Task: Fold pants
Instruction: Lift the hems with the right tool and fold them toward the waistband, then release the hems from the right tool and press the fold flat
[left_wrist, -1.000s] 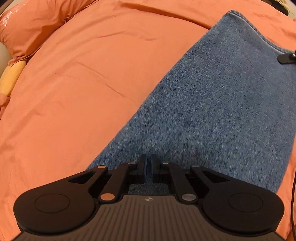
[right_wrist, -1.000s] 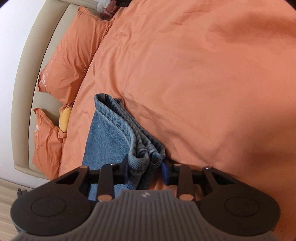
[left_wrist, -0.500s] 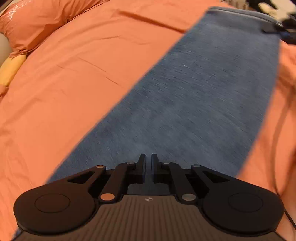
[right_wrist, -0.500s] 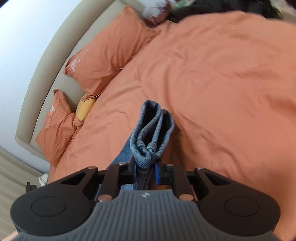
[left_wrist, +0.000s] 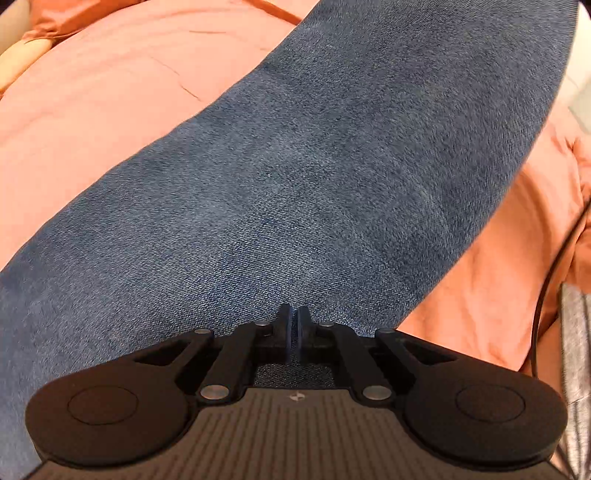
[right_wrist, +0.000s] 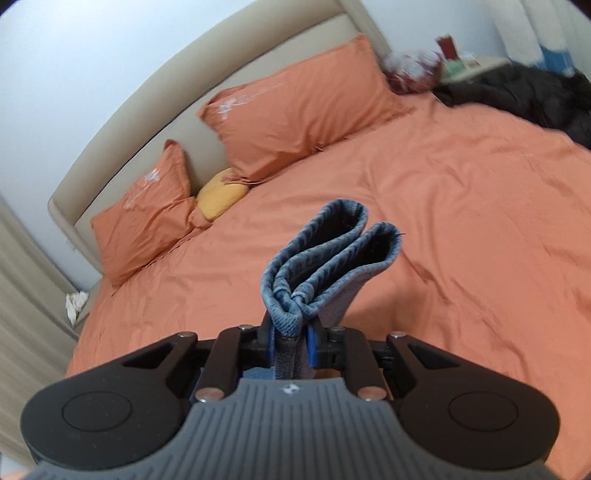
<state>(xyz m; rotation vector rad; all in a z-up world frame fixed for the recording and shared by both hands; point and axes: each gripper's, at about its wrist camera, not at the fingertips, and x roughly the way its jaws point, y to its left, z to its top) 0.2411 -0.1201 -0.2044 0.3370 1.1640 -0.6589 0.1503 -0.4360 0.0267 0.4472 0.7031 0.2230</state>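
Note:
The blue denim pants (left_wrist: 314, 177) stretch as a long band across the left wrist view, above the orange bed cover (left_wrist: 110, 110). My left gripper (left_wrist: 291, 332) is shut, its jaws nearly touching, on the near edge of the denim. In the right wrist view my right gripper (right_wrist: 291, 343) is shut on the pants' leg hems (right_wrist: 332, 266), which stand up bunched and doubled above the jaws, lifted over the bed.
Two orange pillows (right_wrist: 295, 107) and a yellow cushion (right_wrist: 221, 194) lean against the beige headboard (right_wrist: 184, 110). Dark clothing (right_wrist: 535, 96) lies at the far right of the bed. A grey fabric edge (left_wrist: 574, 350) and a black cable (left_wrist: 546, 295) show at the left view's right side.
Both grippers have lifted the pants off the bed. The right gripper tilted up, bringing headboard and pillows into view. The denim now fills more of the left view.

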